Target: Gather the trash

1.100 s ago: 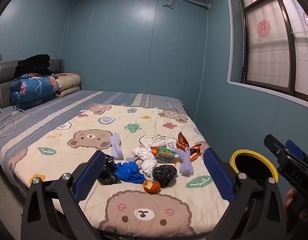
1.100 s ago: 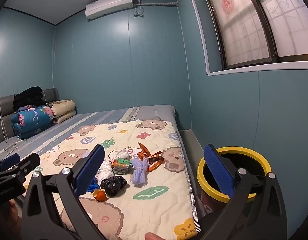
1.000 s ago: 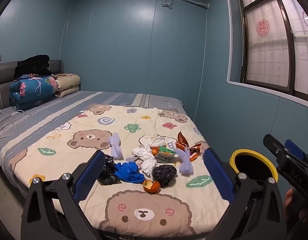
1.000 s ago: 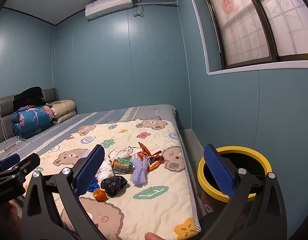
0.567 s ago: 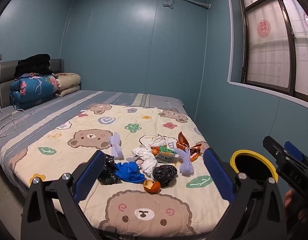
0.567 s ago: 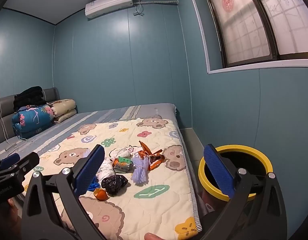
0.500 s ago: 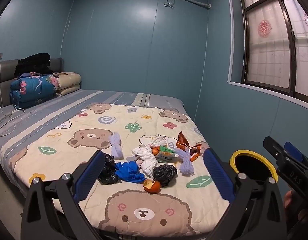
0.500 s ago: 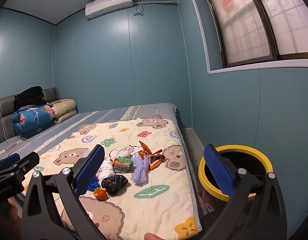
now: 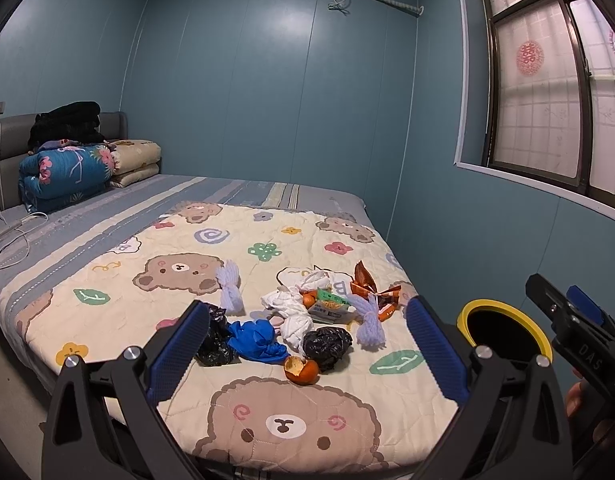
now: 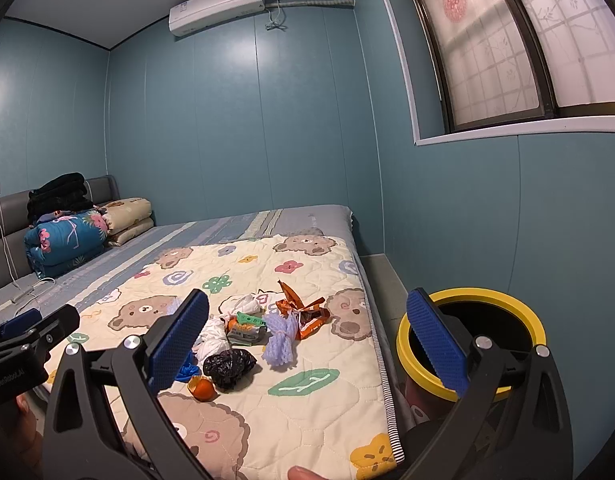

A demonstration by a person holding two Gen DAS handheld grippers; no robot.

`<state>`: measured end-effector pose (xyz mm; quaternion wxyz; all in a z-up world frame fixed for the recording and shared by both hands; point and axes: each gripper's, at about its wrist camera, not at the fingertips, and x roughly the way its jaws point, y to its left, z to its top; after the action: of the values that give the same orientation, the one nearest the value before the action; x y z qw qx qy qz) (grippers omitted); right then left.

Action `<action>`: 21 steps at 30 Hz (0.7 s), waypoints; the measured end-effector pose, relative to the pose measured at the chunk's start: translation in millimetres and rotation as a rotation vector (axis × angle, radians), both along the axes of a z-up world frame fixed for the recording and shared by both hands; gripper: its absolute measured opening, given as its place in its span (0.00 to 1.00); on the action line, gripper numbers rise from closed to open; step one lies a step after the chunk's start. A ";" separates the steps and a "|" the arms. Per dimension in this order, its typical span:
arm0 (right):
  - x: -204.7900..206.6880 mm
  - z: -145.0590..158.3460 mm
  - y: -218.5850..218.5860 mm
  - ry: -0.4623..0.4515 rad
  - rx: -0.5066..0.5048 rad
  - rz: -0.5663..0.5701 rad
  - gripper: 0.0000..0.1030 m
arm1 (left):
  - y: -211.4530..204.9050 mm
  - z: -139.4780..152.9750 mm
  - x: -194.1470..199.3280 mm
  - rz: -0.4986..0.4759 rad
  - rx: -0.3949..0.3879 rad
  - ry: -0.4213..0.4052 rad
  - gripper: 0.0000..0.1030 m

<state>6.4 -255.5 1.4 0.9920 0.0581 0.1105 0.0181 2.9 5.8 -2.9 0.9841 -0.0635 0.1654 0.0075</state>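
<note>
I hold my left gripper (image 9: 307, 344) and right gripper (image 10: 307, 340) both spread wide with nothing in them, short of the bear quilt (image 9: 291, 424), so collecting has not begun. Nearest me on the quilt lies an orange peel (image 9: 301, 369), just behind it a black bag (image 9: 327, 343) and a blue glove (image 9: 256, 340). Farther back sit white tissues (image 9: 285, 301), a purple yarn bundle (image 9: 370, 320) whose long axis runs away from me, and an orange wrapper (image 9: 369, 288). The yellow-rimmed bin (image 10: 473, 340) stands beside the quilt's right edge; it looks empty, though its depth is dark.
</note>
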 end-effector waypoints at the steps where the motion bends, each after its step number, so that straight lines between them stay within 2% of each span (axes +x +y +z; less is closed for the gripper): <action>1: 0.1 0.5 -0.2 0.000 0.000 0.000 0.92 | 0.0 0.1 -0.4 -0.001 0.000 0.001 0.92; 21: 2.3 -2.1 2.1 0.010 0.005 0.002 0.92 | -1.7 -5.7 -2.0 0.005 -0.006 0.010 0.92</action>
<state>8.7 -253.4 -0.7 0.9912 0.0608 0.1156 0.0193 0.9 4.1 -8.5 0.9831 -0.0670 0.1703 0.0098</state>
